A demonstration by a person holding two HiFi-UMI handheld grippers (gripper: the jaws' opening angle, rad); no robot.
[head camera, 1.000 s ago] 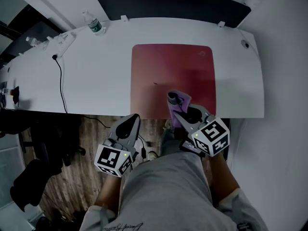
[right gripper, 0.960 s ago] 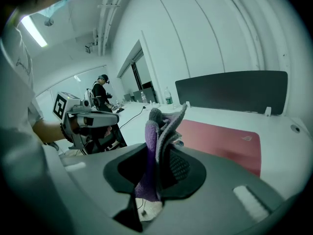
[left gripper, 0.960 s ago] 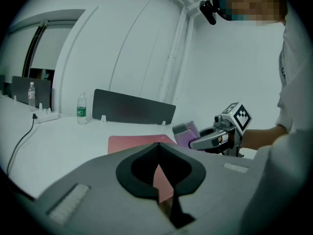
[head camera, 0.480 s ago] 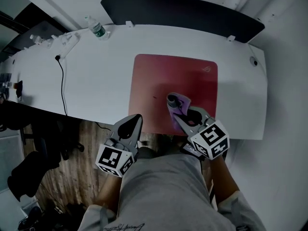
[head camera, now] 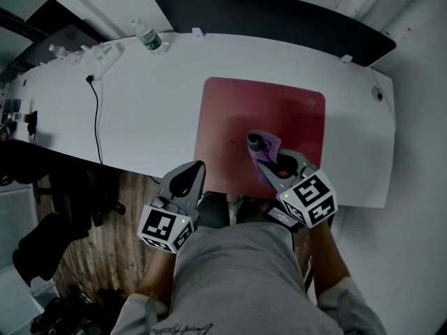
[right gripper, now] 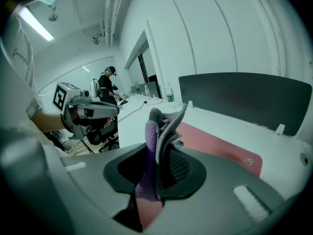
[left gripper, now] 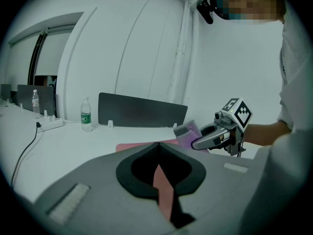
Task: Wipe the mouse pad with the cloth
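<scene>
Head view: the red mouse pad [head camera: 230,110] lies flat on the white tabletop [head camera: 147,110], right of the middle, its near edge close to the tabletop's front edge. The purple-and-grey cloth [head camera: 257,142] is over the pad's near half, bunched up and clamped in the jaws of the right gripper [head camera: 267,156]. In the right gripper view the cloth stands up out of the closed jaws in a folded wad, with the pad showing beyond and below it. Whether its lowest fold touches the pad I cannot tell.

The left gripper [head camera: 188,176] hangs off the tabletop's front edge, over the person's lap, just short of the pad's near left corner. Its jaws are together with nothing between them.

My judgement is that the cloth is in hand and brought to the pad, but the wiping itself is mostly or wholly left to do. The pad shows no streak or damp patch that would mark a wiped part, and its far half and left side lie well away from the cloth.

The rest of the tabletop is mostly bare, with a water bottle [head camera: 148,39] and a power strip [head camera: 105,54] at the far left, and a black cable [head camera: 96,117] running forward from the strip. A dark divider panel [head camera: 279,19] stands along the back edge. White walls close the room. Wood flooring [head camera: 119,243] shows under the tabletop, and another person [right gripper: 108,82] stands far off in the right gripper view.
</scene>
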